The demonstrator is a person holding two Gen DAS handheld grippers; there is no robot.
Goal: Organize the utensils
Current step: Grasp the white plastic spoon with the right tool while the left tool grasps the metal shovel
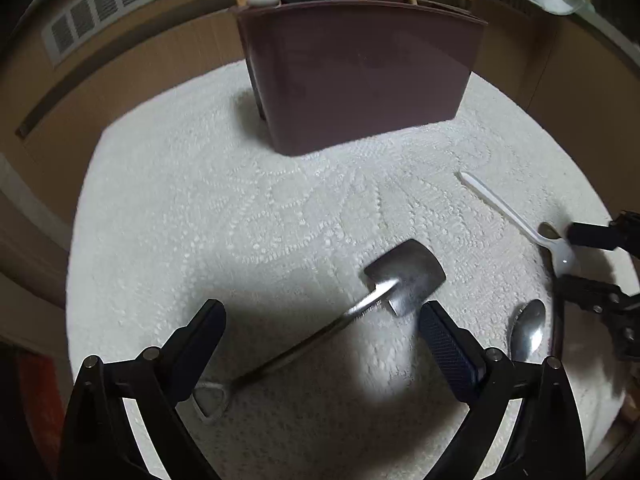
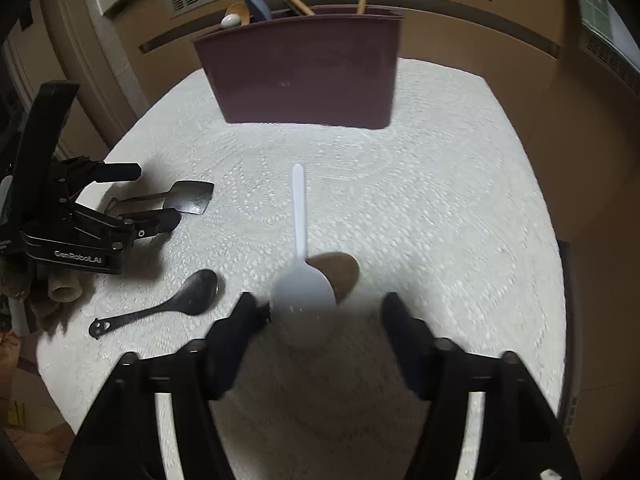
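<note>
Jaws of the left gripper [image 1: 322,330] stand wide over the metal spatula [image 1: 404,276], its handle between them, untouched. The right gripper [image 2: 320,312] is half open around the white plastic spoon [image 2: 302,296]; one pad touches the bowl, the other stands apart. A steel spoon [image 2: 192,294] lies between the grippers on the white cloth [image 2: 440,208]. At the far edge stands the maroon utensil holder [image 2: 304,76], already holding utensils.

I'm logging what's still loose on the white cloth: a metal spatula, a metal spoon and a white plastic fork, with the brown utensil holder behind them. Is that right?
Not quite: the white plastic piece is a spoon, not a fork; the right wrist view shows its rounded bowl. The metal spatula, metal spoon and brown utensil holder behind them on the white cloth are as you said.
</note>
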